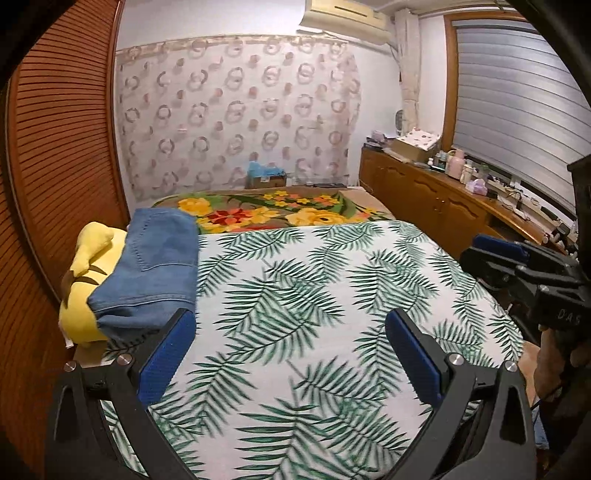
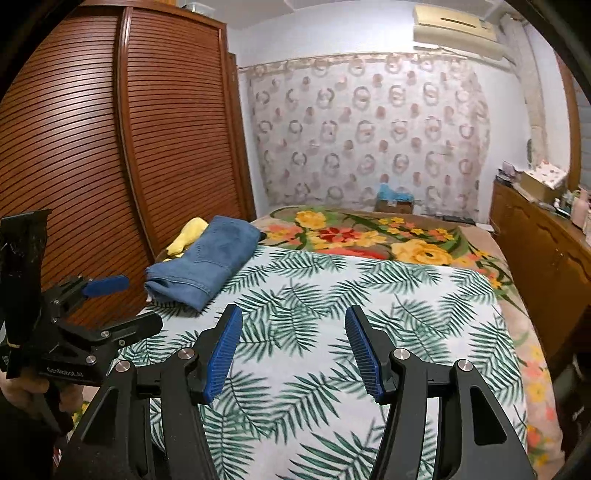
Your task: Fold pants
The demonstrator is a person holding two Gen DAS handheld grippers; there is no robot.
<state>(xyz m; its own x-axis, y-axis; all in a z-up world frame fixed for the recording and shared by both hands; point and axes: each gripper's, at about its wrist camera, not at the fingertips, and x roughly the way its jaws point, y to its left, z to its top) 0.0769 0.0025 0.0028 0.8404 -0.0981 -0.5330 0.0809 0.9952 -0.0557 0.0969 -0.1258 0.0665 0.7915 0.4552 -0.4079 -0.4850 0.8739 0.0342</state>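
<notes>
Nearest the lens in the left wrist view, the left claw (image 1: pixel 290 354) stands wide open over the bed, its two blue pads (image 1: pixel 168 356) far apart with nothing between them but the leaf-print sheet (image 1: pixel 295 295) below. Far to the left rises a slatted wooden wardrobe (image 1: pixel 62 147). Just in front of it, at the left edge of the bed, a yellow plush toy (image 1: pixel 86 266) lies with the folded blue pants (image 1: pixel 155 266) resting on top of it and partly on the sheet; the near end of the pants sits just above the left pad's tip, and whether they touch cannot be told. Beyond the sheet a flowered blanket (image 1: pixel 277 210) covers the far part of the bed, and a ring-patterned cloth (image 1: pixel 236 122) hangs on the back wall. At the right edge the right claw (image 1: pixel 487 254) comes in side-on, held by a hand (image 1: pixel 557 365), with a cluttered wooden desk (image 1: pixel 443 199) along the wall behind it under a window blind (image 1: pixel 517 110).

In the right wrist view, the left claw (image 2: pixel 122 299) shows at the far left, open, close to the near end of the pants (image 2: pixel 207 258) but apart from them. The right claw (image 2: pixel 293 350) fills the foreground, about half open and empty, its jaws hovering over the sheet (image 2: pixel 332 295) well to the right of the pants. An air conditioner (image 2: pixel 454 22) is mounted high on the wall at the upper right.
</notes>
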